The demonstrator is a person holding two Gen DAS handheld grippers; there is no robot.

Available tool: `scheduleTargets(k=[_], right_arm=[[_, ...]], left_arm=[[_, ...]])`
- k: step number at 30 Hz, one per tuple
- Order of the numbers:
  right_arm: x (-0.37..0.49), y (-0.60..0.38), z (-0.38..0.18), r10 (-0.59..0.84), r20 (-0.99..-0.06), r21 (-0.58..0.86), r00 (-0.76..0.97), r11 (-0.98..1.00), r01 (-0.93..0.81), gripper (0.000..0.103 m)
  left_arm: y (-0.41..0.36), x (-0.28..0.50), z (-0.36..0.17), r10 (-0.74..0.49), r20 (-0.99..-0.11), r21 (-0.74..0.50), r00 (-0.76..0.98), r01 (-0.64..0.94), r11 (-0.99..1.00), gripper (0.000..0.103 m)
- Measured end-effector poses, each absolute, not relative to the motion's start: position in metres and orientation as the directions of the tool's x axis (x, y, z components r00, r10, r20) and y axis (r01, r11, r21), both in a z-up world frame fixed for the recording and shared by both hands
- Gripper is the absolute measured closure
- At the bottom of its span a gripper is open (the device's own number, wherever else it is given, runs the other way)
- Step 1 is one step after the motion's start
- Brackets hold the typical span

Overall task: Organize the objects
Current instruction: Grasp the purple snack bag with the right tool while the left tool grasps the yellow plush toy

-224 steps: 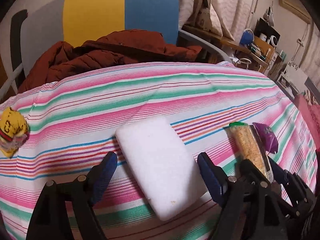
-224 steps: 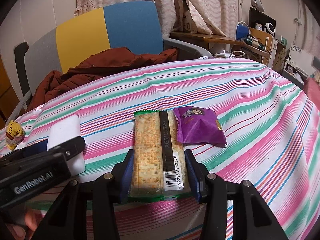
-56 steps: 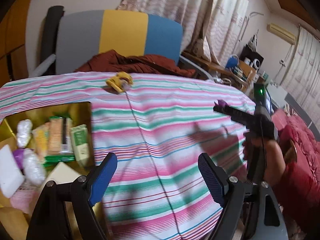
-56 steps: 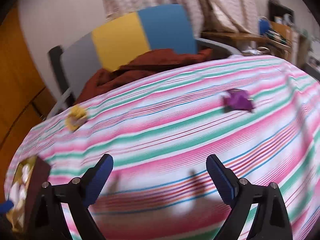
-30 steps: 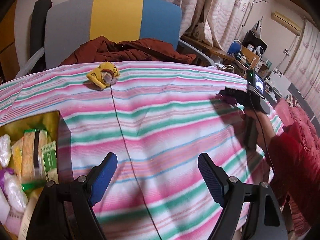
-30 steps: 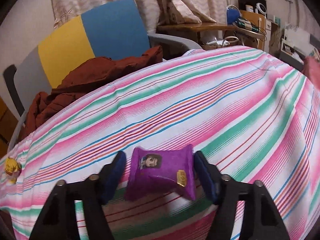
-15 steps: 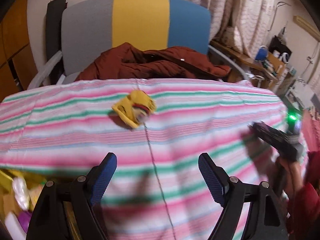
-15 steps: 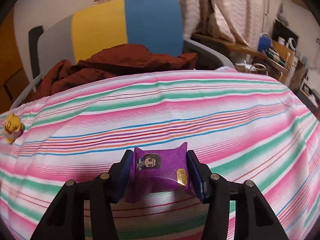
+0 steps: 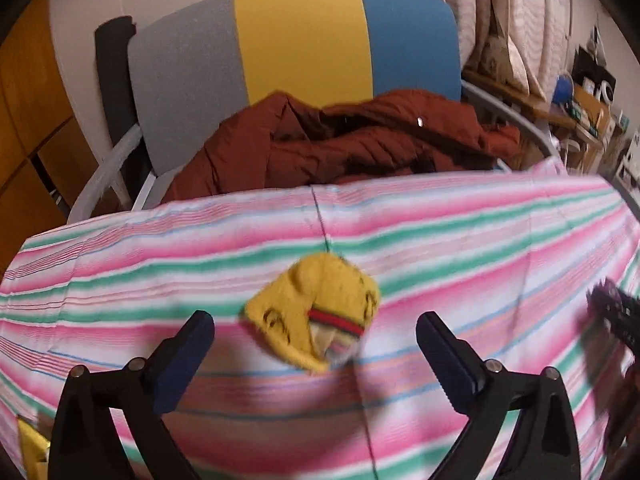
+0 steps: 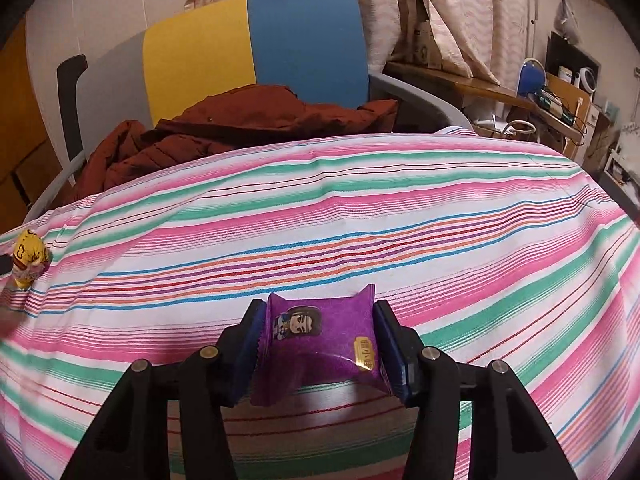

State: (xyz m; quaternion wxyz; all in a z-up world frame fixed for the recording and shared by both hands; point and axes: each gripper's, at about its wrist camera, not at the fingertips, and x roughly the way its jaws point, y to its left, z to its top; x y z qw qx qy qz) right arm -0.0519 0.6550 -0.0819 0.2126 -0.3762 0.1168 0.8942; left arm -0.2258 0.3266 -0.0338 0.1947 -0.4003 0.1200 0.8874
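A striped cloth (image 10: pixel 400 216) in pink, green, white and blue covers the table and fills the lower part of both views; a thin seam or crease runs down it in the left wrist view. Behind the cloth's far edge stands a chair (image 10: pixel 256 44) with a grey, yellow and blue back, and a rust-red jacket (image 10: pixel 240 128) is heaped on its seat. Right of the chair hang pale patterned curtains (image 10: pixel 452 12), and further right a wooden desk (image 10: pixel 480 88) is crowded with small items. Left of the chair are orange-brown wooden panels (image 9: pixel 28 100).

The right gripper (image 10: pixel 320 340) pinches a purple packet (image 10: pixel 320 344) between its blue pads, on the near part of the cloth, well in front of the chair. The left gripper (image 9: pixel 314 344) is spread wide, its fingers either side of a yellow pouch (image 9: pixel 316 312) without touching it; the pouch lies on the cloth in front of the jacket. The left wrist view is blurred.
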Motion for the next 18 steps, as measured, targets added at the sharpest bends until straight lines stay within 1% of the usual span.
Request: scheduleTargets(k=[2,7,11,12,14,15,16,18], right_arm=[[-0.052,0.656,-0.082,0.289,-0.722,0.055,-0.629,-0.882,-0.468,0.048],[-0.051,0.658,-0.083,0.277,-0.719,0.075,-0.637,-0.881,-0.468,0.048],[-0.050,0.659,-0.083,0.274,-0.717,0.081,-0.641,-0.880,-0.467,0.047],[-0.050,0.659,-0.083,0.273,-0.717,0.083,-0.642,-0.880,-0.467,0.047],[-0.050,0.660,-0.083,0.270,-0.716,0.088,-0.644,-0.880,-0.467,0.047],[-0.050,0.660,-0.083,0.270,-0.715,0.089,-0.645,-0.880,-0.467,0.047],[-0.050,0.660,-0.083,0.270,-0.715,0.088,-0.645,-0.880,-0.467,0.047],[-0.050,0.660,-0.083,0.272,-0.715,0.086,-0.644,-0.880,-0.467,0.047]], left_arm=[[0.330,-0.228,-0.035,0.250,-0.735,0.067,-0.630,-0.435,-0.898,0.000],[0.352,-0.238,-0.053,0.193,-0.762,0.150,-0.618,-0.459,-0.876,0.000],[0.362,-0.240,-0.064,0.161,-0.755,0.204,-0.636,-0.460,-0.864,0.000],[0.363,-0.238,-0.065,0.163,-0.747,0.208,-0.644,-0.460,-0.863,0.002],[0.366,-0.237,-0.068,0.161,-0.739,0.216,-0.655,-0.456,-0.863,0.015],[0.368,-0.238,-0.071,0.150,-0.745,0.220,-0.649,-0.452,-0.864,0.029],[0.370,-0.240,-0.076,0.126,-0.756,0.229,-0.643,-0.439,-0.869,0.038],[0.368,-0.241,-0.081,0.122,-0.760,0.209,-0.638,-0.419,-0.884,0.040]])
